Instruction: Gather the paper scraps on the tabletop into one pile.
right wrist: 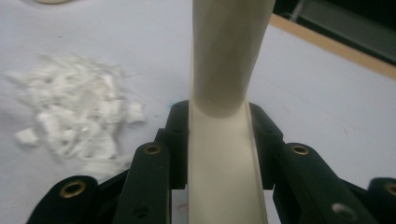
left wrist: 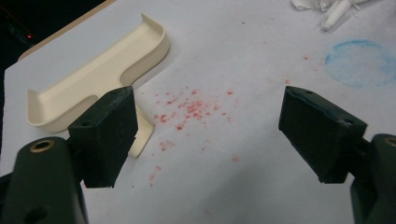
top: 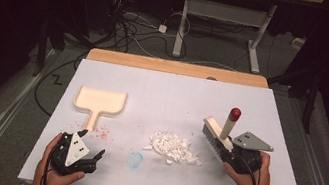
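Observation:
A cream dustpan (top: 100, 101) (left wrist: 93, 79) lies flat on the white table sheet (top: 177, 94) at the left, handle toward me. My left gripper (top: 92, 144) (left wrist: 210, 135) rests just short of that handle, jaws wide open with nothing between them. A heap of white paper scraps (top: 173, 147) (right wrist: 74, 116) sits in the middle. Just right of the heap, my right gripper (top: 230, 154) (right wrist: 218, 121) is shut on a cream hand brush (top: 216, 131) (right wrist: 224, 70). The brush's red-tipped handle (top: 235, 114) points up and its bristles face the scraps.
Red specks (top: 102, 134) (left wrist: 191, 107) dot the sheet by the dustpan handle, and a faint blue ring stain (top: 135, 158) (left wrist: 359, 63) lies in front of the scraps. A wooden table edge (top: 176, 67) runs along the far side. Cables and desk legs (top: 181, 29) stand on the floor beyond.

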The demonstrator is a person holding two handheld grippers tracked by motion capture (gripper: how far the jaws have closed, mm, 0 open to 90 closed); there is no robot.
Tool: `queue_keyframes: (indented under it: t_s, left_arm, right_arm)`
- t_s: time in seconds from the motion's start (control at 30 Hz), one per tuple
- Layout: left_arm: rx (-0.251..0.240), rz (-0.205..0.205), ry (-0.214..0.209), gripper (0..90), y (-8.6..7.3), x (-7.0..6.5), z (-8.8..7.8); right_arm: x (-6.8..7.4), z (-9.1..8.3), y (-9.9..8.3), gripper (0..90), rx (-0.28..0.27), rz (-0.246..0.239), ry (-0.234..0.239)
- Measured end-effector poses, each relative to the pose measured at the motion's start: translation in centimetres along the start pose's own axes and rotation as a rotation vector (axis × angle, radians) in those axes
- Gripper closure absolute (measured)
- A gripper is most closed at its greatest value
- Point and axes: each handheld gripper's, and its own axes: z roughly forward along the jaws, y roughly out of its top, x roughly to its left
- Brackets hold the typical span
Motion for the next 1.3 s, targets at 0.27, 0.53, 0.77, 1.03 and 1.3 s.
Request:
queue_keyframes:
  t_s: [0.27,0.53,0.77,1.03,1.3]
  left_arm:
    - [-0.006,-0.006,0.001,18.9,-0.1,0.1,-0.1]
    - [-0.007,0.006,-0.007,19.1,0.0,-0.1,0.0]
    - [-0.008,0.013,-0.013,19.3,0.0,-0.2,0.0]
    - [-0.004,0.017,-0.017,19.4,0.0,-0.2,0.0]
    - [-0.001,0.016,-0.014,19.4,0.0,-0.3,0.0]
  right_arm:
    - [0.9,1.1,-0.7,67.7,0.036,0.047,-0.040]
    - [5.7,2.5,0.6,67.5,-0.002,0.057,0.003]
    - [9.4,4.3,2.5,67.6,-0.047,0.071,0.056]
    - [9.0,4.6,3.4,67.6,-0.087,0.073,0.043]
    - [4.8,2.9,4.0,67.5,-0.161,0.097,0.049]
